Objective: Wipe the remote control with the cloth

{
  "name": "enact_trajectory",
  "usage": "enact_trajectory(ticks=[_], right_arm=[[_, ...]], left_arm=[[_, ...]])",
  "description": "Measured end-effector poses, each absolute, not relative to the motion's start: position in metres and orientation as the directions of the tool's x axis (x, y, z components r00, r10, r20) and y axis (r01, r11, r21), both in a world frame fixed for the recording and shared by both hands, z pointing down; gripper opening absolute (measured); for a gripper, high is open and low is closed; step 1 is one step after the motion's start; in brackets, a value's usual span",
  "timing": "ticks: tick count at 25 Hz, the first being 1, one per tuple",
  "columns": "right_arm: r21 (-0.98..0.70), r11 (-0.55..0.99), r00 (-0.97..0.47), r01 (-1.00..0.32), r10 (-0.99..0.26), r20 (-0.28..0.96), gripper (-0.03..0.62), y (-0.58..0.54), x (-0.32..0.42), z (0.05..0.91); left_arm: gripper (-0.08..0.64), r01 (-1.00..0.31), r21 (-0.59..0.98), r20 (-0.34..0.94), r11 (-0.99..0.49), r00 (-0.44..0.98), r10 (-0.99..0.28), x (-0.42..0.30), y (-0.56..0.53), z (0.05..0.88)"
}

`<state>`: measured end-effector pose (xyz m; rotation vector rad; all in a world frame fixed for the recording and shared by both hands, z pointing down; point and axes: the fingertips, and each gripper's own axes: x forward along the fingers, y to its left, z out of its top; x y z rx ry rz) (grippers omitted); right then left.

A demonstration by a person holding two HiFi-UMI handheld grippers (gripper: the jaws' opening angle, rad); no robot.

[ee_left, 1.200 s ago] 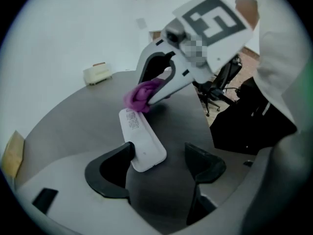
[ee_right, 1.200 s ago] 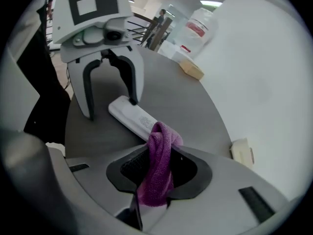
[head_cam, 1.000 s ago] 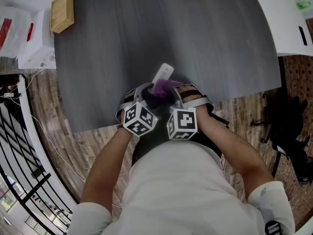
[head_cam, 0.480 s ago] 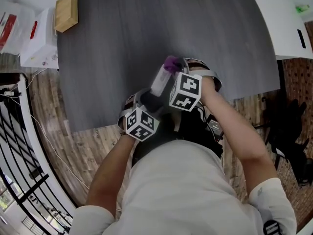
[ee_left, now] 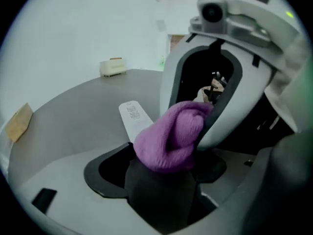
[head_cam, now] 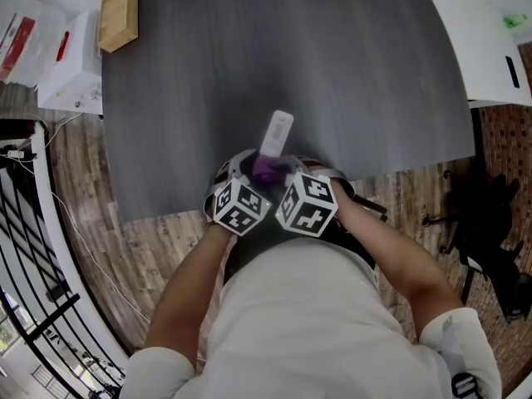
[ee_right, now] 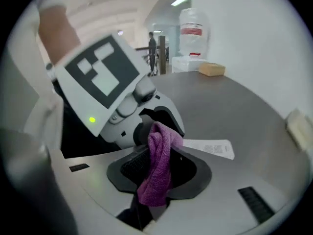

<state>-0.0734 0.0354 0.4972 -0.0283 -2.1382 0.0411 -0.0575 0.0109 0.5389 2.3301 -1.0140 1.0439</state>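
The white remote control [head_cam: 276, 134] sticks out over the dark grey table [head_cam: 208, 73], its near end held in my left gripper [head_cam: 249, 169], which is shut on it. My right gripper [head_cam: 285, 173] is shut on the purple cloth [head_cam: 266, 169], pressed against the remote's near end right beside the left gripper. In the left gripper view the bunched cloth [ee_left: 168, 141] covers the lower remote [ee_left: 131, 120] just above my jaws. In the right gripper view the cloth [ee_right: 159, 165] hangs between the jaws and the remote [ee_right: 209, 148] lies past it.
A wooden block [head_cam: 119, 17] sits at the table's far left corner. White boxes [head_cam: 71, 56] stand beyond the left edge. A white counter [head_cam: 499, 40] borders the right. Both grippers hover at the table's near edge, above wood flooring [head_cam: 158, 239].
The right gripper slid the cloth out to the remote's far end, then drew it back to the near end beside the left gripper. The left gripper stayed nearly still.
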Motion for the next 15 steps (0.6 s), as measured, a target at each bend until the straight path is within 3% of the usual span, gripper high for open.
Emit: enact_trajectory(ticks=[2,5,7,12,15], right_arm=[[-0.194,0.966,-0.627,-0.168,0.047,0.778,0.112,0.017,-0.064,0.483],[-0.213,0.851,-0.653,-0.481,-0.185,0.735,0.112,-0.046,-0.022,0.468],[-0.193,0.783,-0.604,-0.591,-0.271,0.749,0.112,-0.067,0.006,0.471],[-0.163,0.766,-0.546,-0.622,-0.274,0.792,0.112,-0.057,0.030,0.491],[-0.178,0.782,-0.567,-0.597,-0.256,0.783,0.112,-0.050,0.024,0.491]], left_arm=[[0.339,-0.768,0.059,0.752,-0.637,0.454,-0.478,-0.060,0.010,0.530],[0.339,-0.780,-0.051,0.750,-0.624,0.383,-0.540,-0.057,-0.008,0.511],[0.339,-0.747,-0.128,0.778,-0.652,0.332,-0.534,-0.047,-0.019,0.514],[0.339,-0.762,-0.104,0.812,-0.640,0.306,-0.497,-0.042,-0.028,0.538],[0.305,-0.791,0.006,0.798,-0.611,0.373,-0.474,-0.052,-0.032,0.539]])
